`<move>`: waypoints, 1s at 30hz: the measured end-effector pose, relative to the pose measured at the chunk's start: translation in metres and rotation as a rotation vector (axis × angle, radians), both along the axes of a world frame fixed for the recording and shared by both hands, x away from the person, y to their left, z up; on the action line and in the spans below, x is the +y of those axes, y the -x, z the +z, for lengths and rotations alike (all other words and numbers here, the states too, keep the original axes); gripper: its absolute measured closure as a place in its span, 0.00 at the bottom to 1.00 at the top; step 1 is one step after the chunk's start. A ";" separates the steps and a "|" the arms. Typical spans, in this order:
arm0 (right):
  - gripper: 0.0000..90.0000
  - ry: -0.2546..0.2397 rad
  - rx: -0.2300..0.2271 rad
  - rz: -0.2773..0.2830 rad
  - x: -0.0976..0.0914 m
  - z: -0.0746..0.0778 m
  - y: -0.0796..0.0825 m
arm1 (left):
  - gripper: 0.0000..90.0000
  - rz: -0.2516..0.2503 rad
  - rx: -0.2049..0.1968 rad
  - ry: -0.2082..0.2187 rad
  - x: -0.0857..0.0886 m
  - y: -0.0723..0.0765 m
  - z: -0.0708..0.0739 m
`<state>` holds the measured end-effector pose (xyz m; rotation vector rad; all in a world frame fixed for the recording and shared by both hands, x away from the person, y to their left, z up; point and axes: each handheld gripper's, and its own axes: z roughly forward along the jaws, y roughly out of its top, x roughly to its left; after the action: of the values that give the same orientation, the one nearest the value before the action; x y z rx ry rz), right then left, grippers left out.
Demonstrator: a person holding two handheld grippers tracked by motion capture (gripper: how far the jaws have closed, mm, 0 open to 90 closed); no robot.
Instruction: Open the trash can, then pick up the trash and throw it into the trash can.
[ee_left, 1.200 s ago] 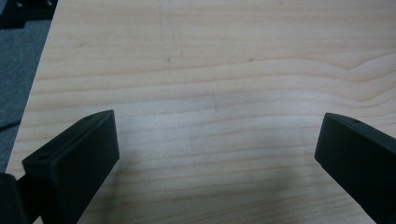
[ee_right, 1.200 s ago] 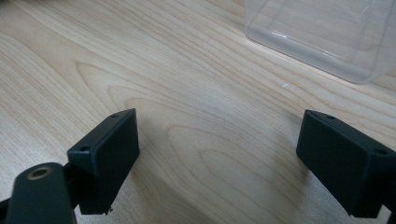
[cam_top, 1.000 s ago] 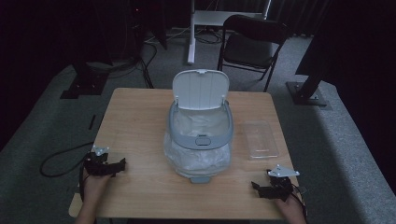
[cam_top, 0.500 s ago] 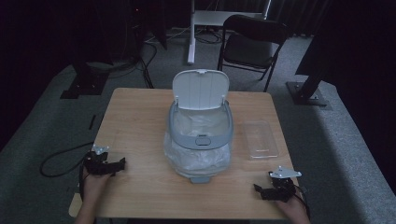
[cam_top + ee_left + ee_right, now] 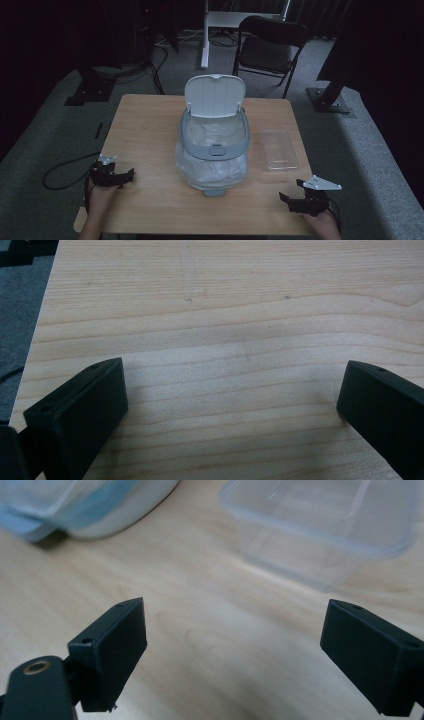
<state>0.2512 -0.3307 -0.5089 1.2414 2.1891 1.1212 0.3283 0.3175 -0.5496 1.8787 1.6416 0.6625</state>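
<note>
A small grey-blue bin (image 5: 215, 145) stands mid-table with its white lid tipped up and a clear bag lining it. To its right lies a clear plastic container (image 5: 279, 150). My left gripper (image 5: 127, 177) rests at the near left corner of the table, open, with bare wood between its jaws (image 5: 232, 405). At the near right edge my right gripper (image 5: 290, 192) is open too and holds nothing. In the right gripper view its jaws (image 5: 235, 640) stand wide apart and face the clear container (image 5: 320, 530) and the bin's base (image 5: 100, 510).
The wooden table (image 5: 150, 125) has bare surface left of the bin and along the front edge. A black folding chair (image 5: 270, 47) and a white stand (image 5: 205, 35) are behind the table. A cable (image 5: 65, 170) trails on the floor at the left.
My right gripper has drifted slightly right and toward the near edge. The left gripper has hardly moved. Both stay open.
</note>
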 end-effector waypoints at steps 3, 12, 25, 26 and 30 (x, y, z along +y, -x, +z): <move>0.12 -0.024 -0.019 -0.011 -0.004 0.008 -0.003 | 0.01 0.000 0.000 0.000 0.000 0.000 0.000; 0.12 -0.039 -0.021 -0.088 -0.014 0.025 -0.032 | 0.01 -0.009 0.002 -0.003 0.000 0.000 0.000; 0.12 -0.043 -0.006 -0.154 -0.020 0.030 -0.078 | 0.01 -0.020 0.001 -0.002 -0.001 0.001 0.000; 0.12 -0.049 -0.003 -0.159 -0.021 0.030 -0.081 | 0.01 -0.020 0.001 -0.002 -0.001 0.001 0.000; 0.12 -0.069 0.017 -0.182 -0.026 0.030 -0.095 | 0.01 -0.023 0.001 -0.003 0.000 0.001 0.000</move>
<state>0.3461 -0.3564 -0.4786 1.4515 2.0168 1.1235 0.3275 0.3170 -0.5495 1.8975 1.6185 0.6554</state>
